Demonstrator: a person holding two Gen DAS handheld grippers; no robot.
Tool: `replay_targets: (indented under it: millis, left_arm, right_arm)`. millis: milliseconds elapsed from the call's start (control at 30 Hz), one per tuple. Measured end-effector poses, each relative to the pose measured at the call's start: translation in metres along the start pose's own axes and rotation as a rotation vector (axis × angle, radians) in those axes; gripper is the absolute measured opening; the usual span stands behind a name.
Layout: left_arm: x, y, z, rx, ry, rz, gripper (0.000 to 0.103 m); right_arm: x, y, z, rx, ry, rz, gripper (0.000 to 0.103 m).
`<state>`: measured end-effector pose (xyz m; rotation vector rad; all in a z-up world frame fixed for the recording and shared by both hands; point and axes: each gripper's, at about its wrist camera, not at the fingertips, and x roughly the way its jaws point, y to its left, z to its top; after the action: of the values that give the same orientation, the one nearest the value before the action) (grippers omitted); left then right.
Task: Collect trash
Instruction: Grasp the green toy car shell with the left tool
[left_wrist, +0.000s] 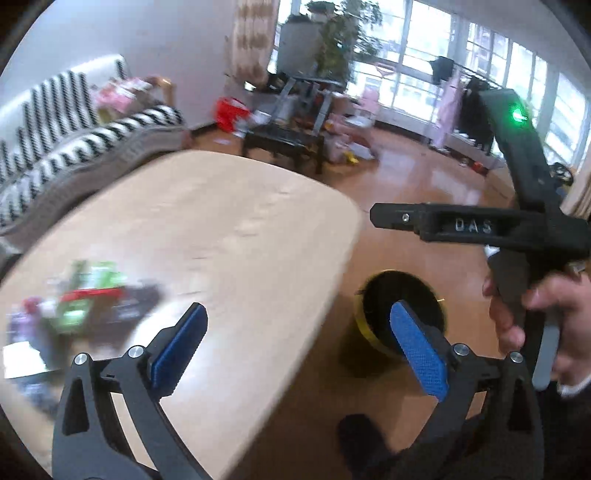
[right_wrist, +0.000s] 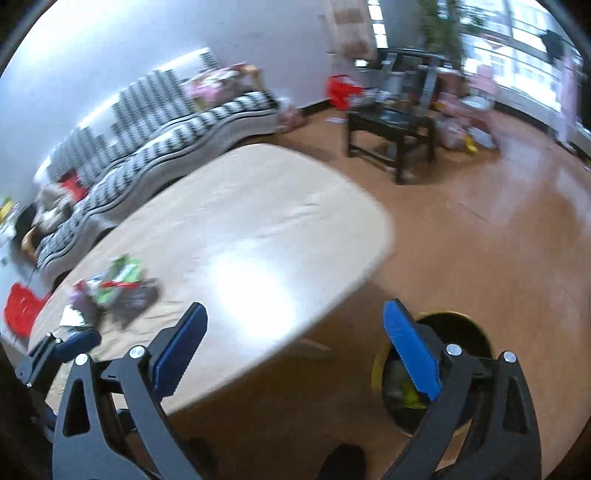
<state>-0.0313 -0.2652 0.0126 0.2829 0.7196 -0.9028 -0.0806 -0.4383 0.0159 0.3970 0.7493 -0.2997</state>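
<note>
A blurred heap of wrappers, green, red and dark, lies on the pale wooden table at its left end; it also shows in the right wrist view. A yellow bin with a dark inside stands on the floor past the table's right edge; in the right wrist view the bin holds some trash. My left gripper is open and empty over the table's edge. My right gripper is open and empty, above the table edge and the bin. The right gripper's body shows in the left wrist view.
A striped sofa runs behind the table. A black low table with clutter stands on the wooden floor further back. A red bag sits by the wall. Windows and a clothes rack are at the far right.
</note>
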Motion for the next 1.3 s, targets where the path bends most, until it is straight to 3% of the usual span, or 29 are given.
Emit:
replay_targets:
  millis: [233,433,667,900,1133,1200,1300]
  left_arm:
    - [-0.067,0.079,-0.044,0.013,-0.026,0.197,0.096]
    - [-0.096,0.127,-0.088,0.007,0.041,0.227,0.096]
    - [-0.085,0.151,-0.115,0.038,0.121,0.210,0.096]
    - [-0.052,0.155,-0.117,0.058,0.170,0.159,0.096]
    - [-0.024,0.156,-0.121,0.058,0.213,0.178,0.096]
    - [-0.021,0.156,-0.122,0.057,0.212,0.172,0.092]
    - [-0.012,0.153,-0.125,0.064,0.246,0.180,0.076]
  right_arm:
    - [0.023,0.119,-0.003,-0.197,0.028,0.128,0.093]
    - [0.044,0.190,-0.017,-0.324,0.071,0.186,0.093]
    - [0.059,0.204,-0.018,-0.321,0.093,0.170,0.093]
    - [0.066,0.196,-0.023,-0.319,0.125,0.158,0.093]
    - [0.079,0.194,-0.026,-0.294,0.192,0.170,0.093]
    - [0.084,0.196,-0.028,-0.282,0.212,0.184,0.093]
    - [0.090,0.197,-0.028,-0.258,0.236,0.193,0.093]
